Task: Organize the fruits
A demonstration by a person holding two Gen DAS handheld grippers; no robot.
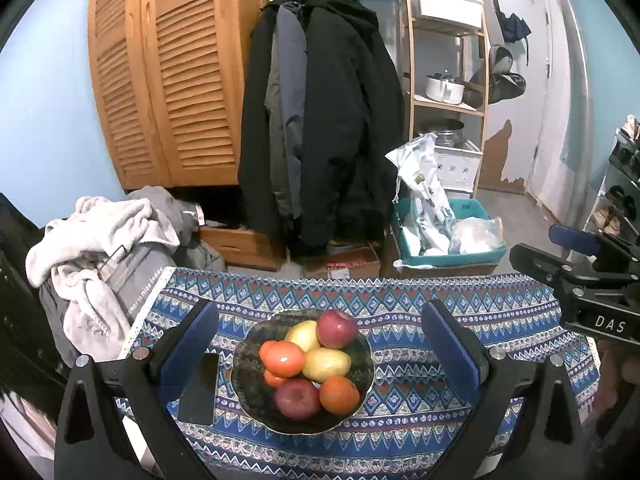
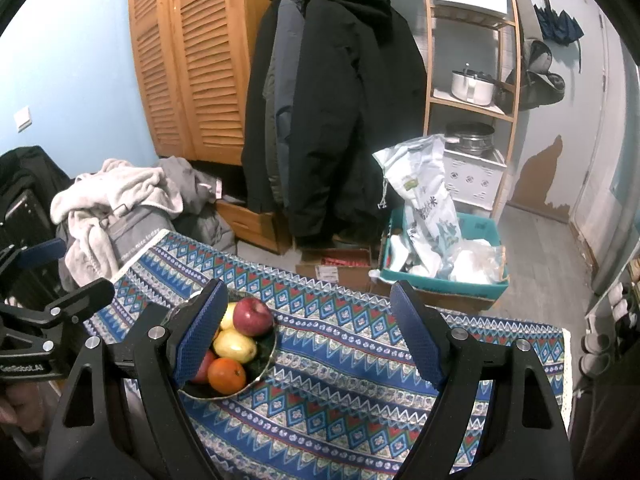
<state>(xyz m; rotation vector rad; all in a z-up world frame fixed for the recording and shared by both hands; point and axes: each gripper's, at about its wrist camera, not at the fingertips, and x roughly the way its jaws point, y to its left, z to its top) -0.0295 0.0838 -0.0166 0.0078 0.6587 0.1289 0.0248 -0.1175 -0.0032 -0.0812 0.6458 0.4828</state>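
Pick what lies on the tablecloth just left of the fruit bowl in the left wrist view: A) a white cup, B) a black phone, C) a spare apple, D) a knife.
B: a flat black phone lies on the patterned tablecloth beside the dark bowl of fruit.

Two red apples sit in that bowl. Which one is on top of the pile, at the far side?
The red apple at the bowl's far rim, perched above the yellow fruits. The other red apple lies low at the near edge.
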